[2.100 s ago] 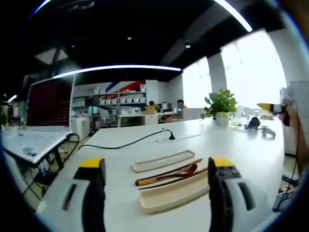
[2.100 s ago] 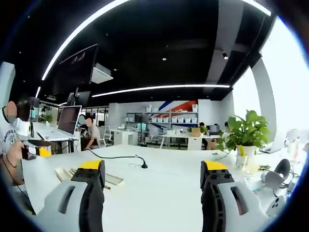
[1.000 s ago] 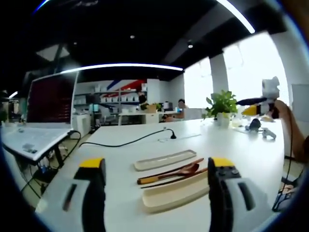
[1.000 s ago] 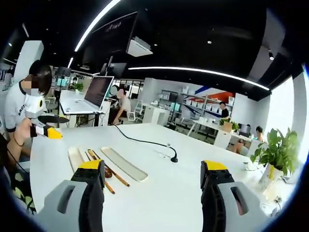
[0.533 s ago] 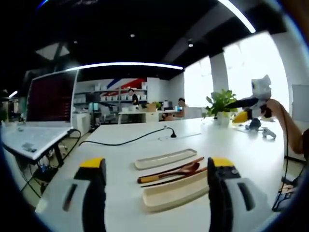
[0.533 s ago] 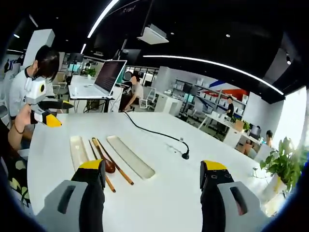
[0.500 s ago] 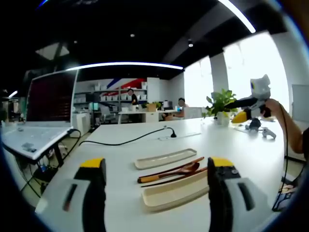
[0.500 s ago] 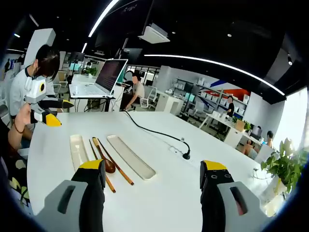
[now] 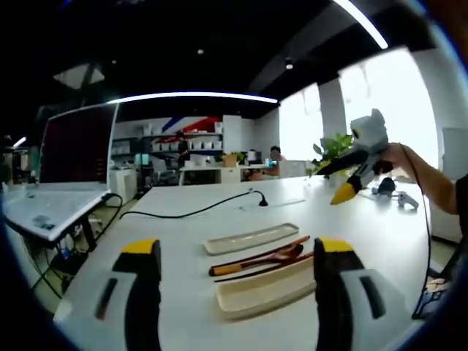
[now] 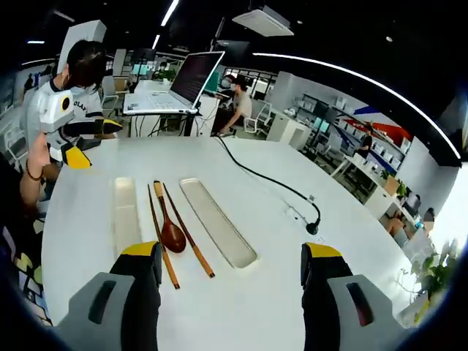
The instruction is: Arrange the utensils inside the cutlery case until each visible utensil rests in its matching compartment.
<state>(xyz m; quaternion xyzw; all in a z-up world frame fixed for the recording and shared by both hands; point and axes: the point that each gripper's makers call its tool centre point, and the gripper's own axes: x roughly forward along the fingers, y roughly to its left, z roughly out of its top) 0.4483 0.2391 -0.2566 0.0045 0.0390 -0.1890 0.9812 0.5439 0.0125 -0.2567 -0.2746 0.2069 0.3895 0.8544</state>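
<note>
Your left gripper (image 9: 232, 296) hovered low over the white tabletop (image 9: 183, 241) with its jaws spread wide and nothing between them, aimed at the cutlery set lying just ahead. Your right gripper (image 10: 229, 292) was higher, its jaws also wide and empty, looking down on the same set from the other side.

The case lay apart in two pale halves: one long tray (image 10: 217, 221) on the side nearer the black cable (image 10: 270, 180), the other tray (image 10: 126, 213) on the side nearer you. Between them, on the bare tabletop, were a wooden spoon (image 10: 168, 222) and two chopsticks (image 10: 189, 231), close together and roughly parallel to the trays. None of the utensils was in a compartment yet, so in my judgement the whole job was still ahead.

The risks came from how tightly those three pieces were packed. Closing on the spoon could catch a chopstick too, or nudge it so it rolled away. The slim chopsticks lay flat on a smooth surface, so jaws coming down too steeply might skid off them or push a light tray out of place.
</note>
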